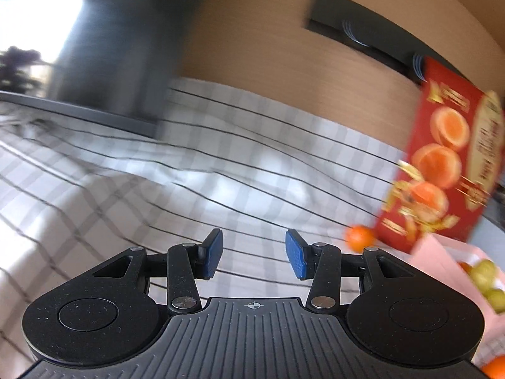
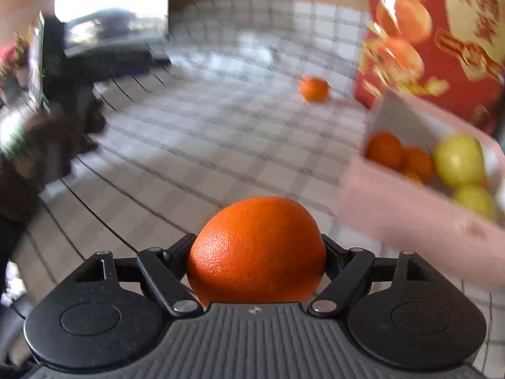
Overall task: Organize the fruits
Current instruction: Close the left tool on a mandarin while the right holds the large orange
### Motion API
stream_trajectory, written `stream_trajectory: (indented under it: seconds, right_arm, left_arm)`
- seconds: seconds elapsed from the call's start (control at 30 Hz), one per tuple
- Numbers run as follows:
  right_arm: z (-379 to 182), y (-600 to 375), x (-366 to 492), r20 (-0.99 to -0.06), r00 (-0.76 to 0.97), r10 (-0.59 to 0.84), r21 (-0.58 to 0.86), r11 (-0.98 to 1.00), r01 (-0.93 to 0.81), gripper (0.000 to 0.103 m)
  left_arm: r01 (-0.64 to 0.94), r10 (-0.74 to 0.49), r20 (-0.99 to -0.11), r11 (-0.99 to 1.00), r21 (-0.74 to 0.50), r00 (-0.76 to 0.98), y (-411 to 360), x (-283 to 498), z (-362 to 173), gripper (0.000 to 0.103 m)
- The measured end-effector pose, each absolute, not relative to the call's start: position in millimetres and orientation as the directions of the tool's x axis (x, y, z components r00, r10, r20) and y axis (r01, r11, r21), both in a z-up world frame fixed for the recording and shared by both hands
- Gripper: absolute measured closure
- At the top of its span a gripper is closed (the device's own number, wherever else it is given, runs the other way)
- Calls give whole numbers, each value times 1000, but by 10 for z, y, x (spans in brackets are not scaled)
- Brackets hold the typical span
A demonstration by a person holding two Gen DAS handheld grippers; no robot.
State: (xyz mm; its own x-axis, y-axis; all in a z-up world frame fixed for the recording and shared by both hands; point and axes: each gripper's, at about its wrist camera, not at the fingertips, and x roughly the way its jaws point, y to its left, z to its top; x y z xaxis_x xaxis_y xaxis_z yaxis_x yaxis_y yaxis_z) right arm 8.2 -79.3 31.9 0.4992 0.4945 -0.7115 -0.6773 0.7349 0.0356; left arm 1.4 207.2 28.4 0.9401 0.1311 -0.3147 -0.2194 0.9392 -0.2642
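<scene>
Jaws of the right gripper [image 2: 256, 252] were closed on a large orange [image 2: 256, 249], held above a grey-checked tablecloth [image 2: 195, 145]; jaws of the left gripper [image 1: 254, 252] stood apart with nothing between their blue pads [image 1: 214, 252]. To the right of the held fruit sat a pink box [image 2: 394, 208] containing smaller oranges [image 2: 385, 150] and yellow-green fruits [image 2: 459, 159]. Beyond it, a loose mandarin [image 2: 314, 88] lay on the cloth just beside a red carton [image 2: 442, 63] printed with orange halves and gold lettering too blurred to read. Only the right wrist view showed the gripped orange and a dark, indistinct mass [image 2: 47, 145] at far left. Only the left wrist view showed a wooden wall panel [image 1: 284, 47] with a dark recessed strip [image 1: 363, 38]; it also caught the mandarin [image 1: 359, 237], carton [image 1: 448, 164] and box [image 1: 442, 265].
</scene>
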Motion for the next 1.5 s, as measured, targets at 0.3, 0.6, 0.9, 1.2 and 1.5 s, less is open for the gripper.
stream_trajectory:
  seconds: [0.3, 0.6, 0.9, 1.2, 1.5]
  right_arm:
    - [181, -1155, 150, -656, 547, 520, 96, 776, -624, 14]
    - [164, -1279, 212, -631, 541, 557, 184, 784, -593, 14]
    - [162, -1261, 197, -633, 548, 547, 172, 789, -589, 13]
    - [162, -1263, 199, -635, 549, 544, 167, 790, -590, 13]
    - [166, -1299, 215, -634, 539, 555, 187, 785, -590, 11]
  left_arm:
    - [-25, -66, -431, 979, -203, 900, 1374, 784, 521, 55]
    - [-136, 16, -551, 975, -178, 834, 1111, 1805, 385, 55]
    - [-197, 54, -587, 963, -183, 808, 1018, 2134, 245, 42]
    - [-194, 84, -595, 973, -123, 799, 960, 2236, 195, 50]
    - [-54, -49, -576, 986, -161, 816, 1067, 1464, 276, 50]
